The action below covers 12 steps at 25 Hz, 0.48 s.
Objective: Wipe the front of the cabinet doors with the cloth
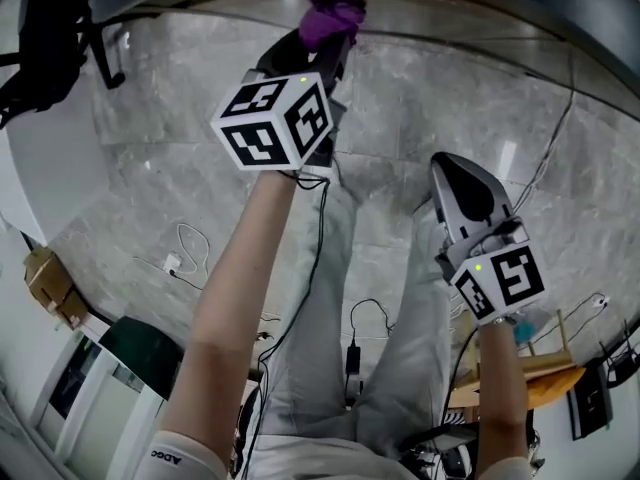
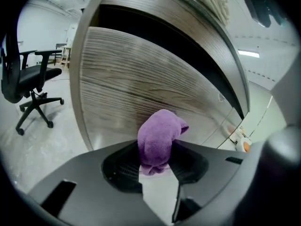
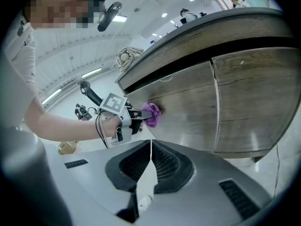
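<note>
Cabinet door, cloth in left gripper near its edge

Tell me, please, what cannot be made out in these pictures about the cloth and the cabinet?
- Left gripper view: the purple fluffy cloth in the left tongs covers the spot where it would meet the grey wood-grain cabinet door.
- Head view: the top edge cuts that door off.
- Right gripper view: the pale bundle on the cabinet top is too small to identify.

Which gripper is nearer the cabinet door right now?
Left. Left gripper holds the purple cloth against the cabinet door; right gripper, shut and empty, hangs back from it.
</note>
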Motion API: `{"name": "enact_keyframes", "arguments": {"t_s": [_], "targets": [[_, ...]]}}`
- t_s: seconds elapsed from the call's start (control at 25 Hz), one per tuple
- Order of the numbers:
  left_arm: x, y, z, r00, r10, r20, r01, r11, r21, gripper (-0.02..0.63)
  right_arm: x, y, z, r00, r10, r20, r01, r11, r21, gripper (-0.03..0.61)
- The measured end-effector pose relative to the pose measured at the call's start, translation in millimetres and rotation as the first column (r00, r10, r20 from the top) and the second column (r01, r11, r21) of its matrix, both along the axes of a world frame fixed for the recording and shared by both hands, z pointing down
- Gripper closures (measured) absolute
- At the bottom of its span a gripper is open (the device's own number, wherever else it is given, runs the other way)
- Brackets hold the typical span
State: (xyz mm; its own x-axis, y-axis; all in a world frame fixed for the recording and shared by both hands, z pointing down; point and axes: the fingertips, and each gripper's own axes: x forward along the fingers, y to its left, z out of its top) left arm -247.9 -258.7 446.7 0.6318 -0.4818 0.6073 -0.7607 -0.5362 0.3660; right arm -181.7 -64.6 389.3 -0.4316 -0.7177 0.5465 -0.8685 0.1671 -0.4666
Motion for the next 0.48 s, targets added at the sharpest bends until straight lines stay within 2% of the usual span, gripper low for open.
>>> {"name": "enact_keyframes", "arguments": {"t_s": [0.24,0.48], "targets": [[-63.8,-27.9,7.1,0.999,-0.038,0.027,0.039,0.999,-0.007,0.463,-41.0,-22.3,6.1,1.000,0.005,0.010,-0.005,1.000,-0.004,0.551],[-89.9,-41.4,11.0,0.998,-0.026,0.056,0.026,1.000,0.004,0.463,-82.0,-37.1,6.0,0.999,-0.041,0.036,0.041,0.999,0.005,0.551]]}}
